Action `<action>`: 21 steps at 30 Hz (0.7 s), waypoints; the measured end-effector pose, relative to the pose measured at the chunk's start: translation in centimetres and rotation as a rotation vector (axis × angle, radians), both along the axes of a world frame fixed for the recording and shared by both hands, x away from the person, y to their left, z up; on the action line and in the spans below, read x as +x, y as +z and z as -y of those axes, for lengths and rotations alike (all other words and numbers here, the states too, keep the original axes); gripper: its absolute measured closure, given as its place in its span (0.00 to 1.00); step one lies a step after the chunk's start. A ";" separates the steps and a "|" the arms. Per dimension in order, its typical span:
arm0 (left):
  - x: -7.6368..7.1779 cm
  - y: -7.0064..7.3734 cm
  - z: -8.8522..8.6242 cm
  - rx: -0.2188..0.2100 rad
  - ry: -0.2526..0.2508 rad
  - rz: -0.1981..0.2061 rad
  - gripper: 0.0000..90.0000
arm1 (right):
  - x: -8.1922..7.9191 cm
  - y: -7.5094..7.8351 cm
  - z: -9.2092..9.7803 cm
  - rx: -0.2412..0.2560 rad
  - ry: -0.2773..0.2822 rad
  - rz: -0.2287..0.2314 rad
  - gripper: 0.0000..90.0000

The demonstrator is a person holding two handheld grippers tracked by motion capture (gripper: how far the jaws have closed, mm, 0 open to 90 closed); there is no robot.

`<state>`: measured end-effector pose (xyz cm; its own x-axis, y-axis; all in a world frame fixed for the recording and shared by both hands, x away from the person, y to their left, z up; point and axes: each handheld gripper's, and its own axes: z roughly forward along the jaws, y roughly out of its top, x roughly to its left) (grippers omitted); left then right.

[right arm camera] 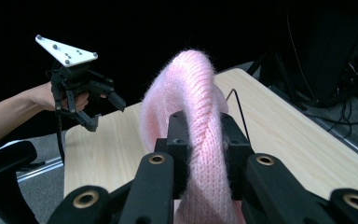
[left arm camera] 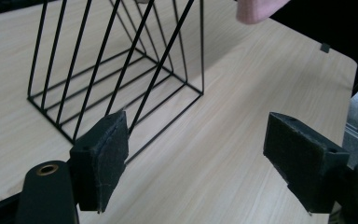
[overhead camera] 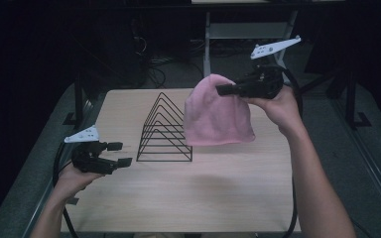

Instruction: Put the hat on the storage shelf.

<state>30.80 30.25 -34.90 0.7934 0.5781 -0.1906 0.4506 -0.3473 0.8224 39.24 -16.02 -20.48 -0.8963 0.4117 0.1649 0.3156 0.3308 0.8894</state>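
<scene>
Rack (overhead camera: 164, 130) stands mid-counter (overhead camera: 218, 188), sole fixed obstacle; wire slots narrow, open toward near side. Hat (overhead camera: 217, 113) hangs from right tool (overhead camera: 222, 90) just right of rack, lower edge close above counter (blocks passage on rack's right flank). Left tool (overhead camera: 120, 153) near rack's left front corner, jaws spread, small gap between. Wide bare counter in front of rack and along right side. Far edge behind rack tight.

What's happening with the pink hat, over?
Right tongs shut on pink hat, held up over table. Left tongs open, empty, beside wire rack. Nothing in the way.
</scene>
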 end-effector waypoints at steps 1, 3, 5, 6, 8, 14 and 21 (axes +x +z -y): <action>0.2 0.6 0.2 0.000 -0.007 0.008 0.24 | 0.1 0.3 -0.4 0.000 0.010 0.001 0.87; 0.4 0.9 0.3 -0.005 -0.013 0.010 0.24 | 0.2 0.4 -0.5 -0.002 0.012 0.004 0.87; 0.8 1.4 0.5 -0.014 -0.021 0.013 0.24 | 0.3 0.7 -0.9 -0.001 0.021 0.012 0.87; 0.9 1.6 0.6 -0.016 -0.025 0.014 0.24 | 0.3 0.9 -1.0 -0.001 0.024 0.012 0.87; 1.3 2.1 0.8 -0.019 -0.041 0.018 0.24 | 0.4 1.2 -1.4 0.000 0.029 0.016 0.87; 2.3 3.3 1.4 -0.034 -0.066 0.025 0.24 | 0.5 1.9 -2.3 0.019 0.050 0.033 0.87; 3.4 4.8 3.1 -0.062 -0.117 0.032 0.26 | 0.8 2.7 -4.3 0.027 0.080 0.052 0.87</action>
